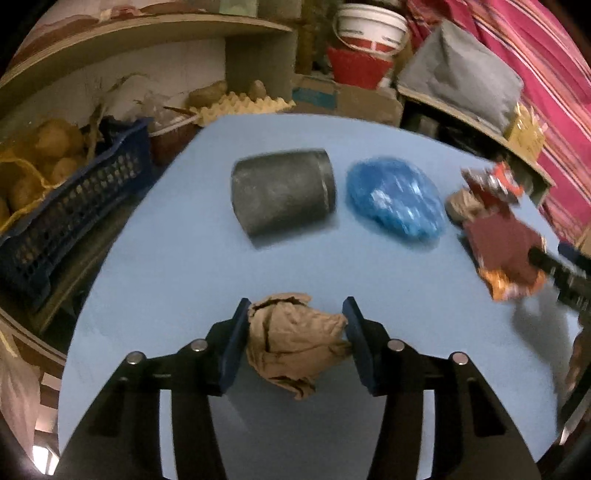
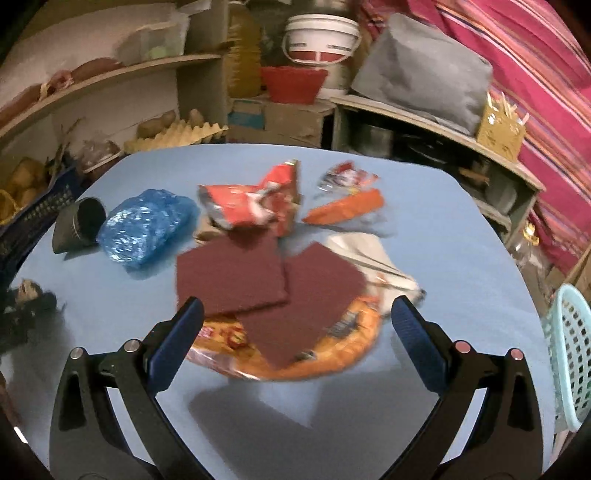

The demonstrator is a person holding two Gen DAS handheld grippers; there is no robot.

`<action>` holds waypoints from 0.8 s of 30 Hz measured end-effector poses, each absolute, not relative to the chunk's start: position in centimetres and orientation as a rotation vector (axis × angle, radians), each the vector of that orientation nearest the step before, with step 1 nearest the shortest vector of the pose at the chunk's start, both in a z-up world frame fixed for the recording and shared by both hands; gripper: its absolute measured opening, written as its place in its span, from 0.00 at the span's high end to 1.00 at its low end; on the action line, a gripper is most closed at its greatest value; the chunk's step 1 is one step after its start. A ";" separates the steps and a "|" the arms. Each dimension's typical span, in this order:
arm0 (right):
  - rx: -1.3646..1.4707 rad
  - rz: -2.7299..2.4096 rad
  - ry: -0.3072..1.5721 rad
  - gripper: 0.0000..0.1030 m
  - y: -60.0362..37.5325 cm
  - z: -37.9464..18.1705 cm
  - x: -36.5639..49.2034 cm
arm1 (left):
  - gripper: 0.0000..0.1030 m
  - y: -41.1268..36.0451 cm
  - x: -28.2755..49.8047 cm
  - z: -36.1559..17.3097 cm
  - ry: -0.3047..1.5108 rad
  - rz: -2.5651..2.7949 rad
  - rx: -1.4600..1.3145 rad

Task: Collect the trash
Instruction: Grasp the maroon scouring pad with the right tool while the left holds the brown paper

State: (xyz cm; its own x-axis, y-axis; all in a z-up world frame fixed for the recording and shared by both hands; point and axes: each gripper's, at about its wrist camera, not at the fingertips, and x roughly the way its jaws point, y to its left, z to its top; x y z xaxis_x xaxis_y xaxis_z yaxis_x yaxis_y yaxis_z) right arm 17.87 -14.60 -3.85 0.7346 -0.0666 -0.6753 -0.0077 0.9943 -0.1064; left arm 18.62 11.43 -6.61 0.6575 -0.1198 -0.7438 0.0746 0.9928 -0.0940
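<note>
My left gripper [image 1: 295, 325] is shut on a crumpled brown paper ball [image 1: 291, 345], held between both pads above the blue table [image 1: 166, 266]. Ahead lie a dark grey cup [image 1: 282, 195] on its side and a crumpled blue plastic bag [image 1: 397, 199]. My right gripper [image 2: 295, 321] is open and empty above a pile of trash: two maroon scouring pads [image 2: 231, 275], an orange snack wrapper [image 2: 332, 354], red wrappers [image 2: 255, 203] and white paper [image 2: 369, 254]. The cup [image 2: 79, 223] and the blue bag [image 2: 144, 225] show at the left of the right wrist view.
A dark blue crate [image 1: 74, 206] with potatoes stands left of the table. A light teal basket [image 2: 569, 354] stands at the right edge. Shelves, an egg tray [image 1: 240, 105], a white bucket [image 1: 369, 26] and a grey bag [image 1: 461, 70] crowd the back.
</note>
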 end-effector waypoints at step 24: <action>-0.238 -0.051 0.837 0.18 -9.4 -6.8 23.2 | 0.51 12.4 20.8 -4.6 0.758 -0.041 -0.112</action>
State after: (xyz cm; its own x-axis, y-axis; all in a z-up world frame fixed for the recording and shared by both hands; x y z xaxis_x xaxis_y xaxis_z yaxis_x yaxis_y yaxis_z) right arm 23.17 -9.40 -6.85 0.6703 -0.1387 -0.7290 -0.0484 0.9721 -0.2294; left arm 20.78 12.42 -4.57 0.7257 -0.0776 -0.6836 -0.0032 0.9932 -0.1162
